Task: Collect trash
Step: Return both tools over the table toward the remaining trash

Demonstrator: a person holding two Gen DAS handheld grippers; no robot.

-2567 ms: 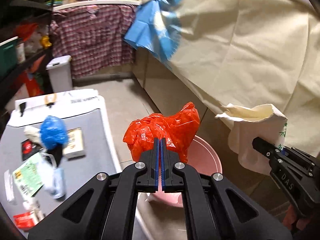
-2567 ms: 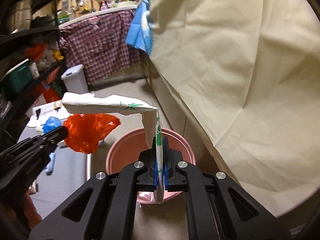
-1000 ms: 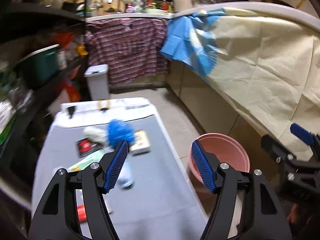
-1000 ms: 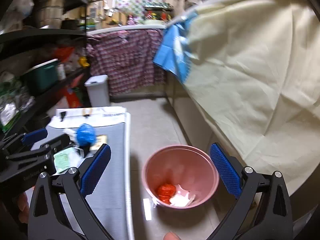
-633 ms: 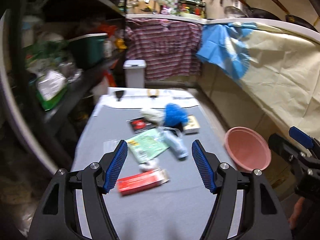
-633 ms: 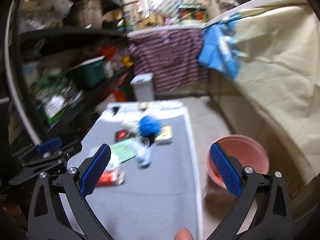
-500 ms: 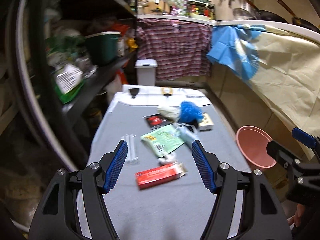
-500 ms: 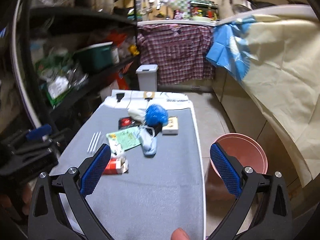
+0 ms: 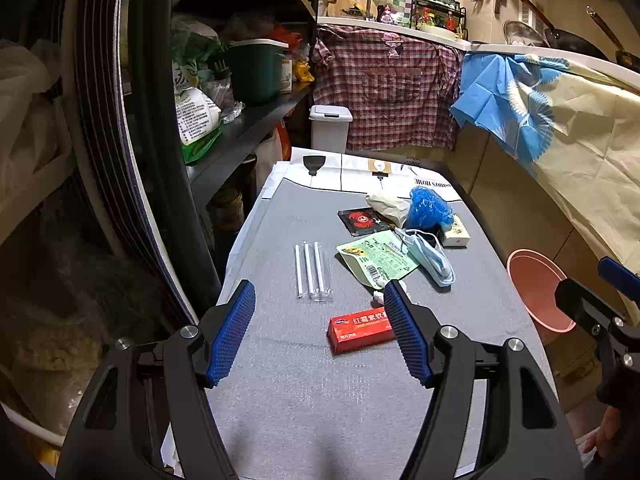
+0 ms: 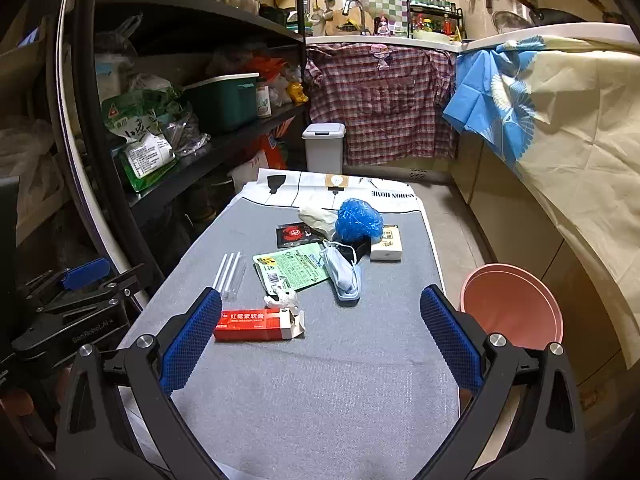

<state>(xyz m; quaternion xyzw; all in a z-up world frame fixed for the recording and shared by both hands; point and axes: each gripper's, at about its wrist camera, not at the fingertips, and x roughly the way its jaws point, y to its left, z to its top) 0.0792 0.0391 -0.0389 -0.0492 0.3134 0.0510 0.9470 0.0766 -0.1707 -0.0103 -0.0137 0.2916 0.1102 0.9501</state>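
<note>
Trash sits mid-table on the grey padded table (image 10: 320, 392): a red cardboard box (image 10: 256, 324) nearest the front edge, crumpled white tissue (image 10: 282, 300), glossy green packet (image 10: 290, 268), floppy blue mask (image 10: 344, 274), scrunched blue bag (image 10: 358, 220), three clear tubes (image 9: 310, 270) toward the left edge. A round pink bin (image 10: 512, 306) stands off the right edge. Nothing blocks the box. Left gripper (image 9: 320, 332) and right gripper (image 10: 320, 334) both gape wide, empty, touching nothing.

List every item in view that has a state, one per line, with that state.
Left gripper: open, empty.
Right gripper: open, empty.
Red box: lying flat, end flap open.
Face mask: crumpled on the table.
Green pouch: lying flat.
Blue bag: balled up.
Pink basin: on the floor beside the table.
White bin: lid closed.
</note>
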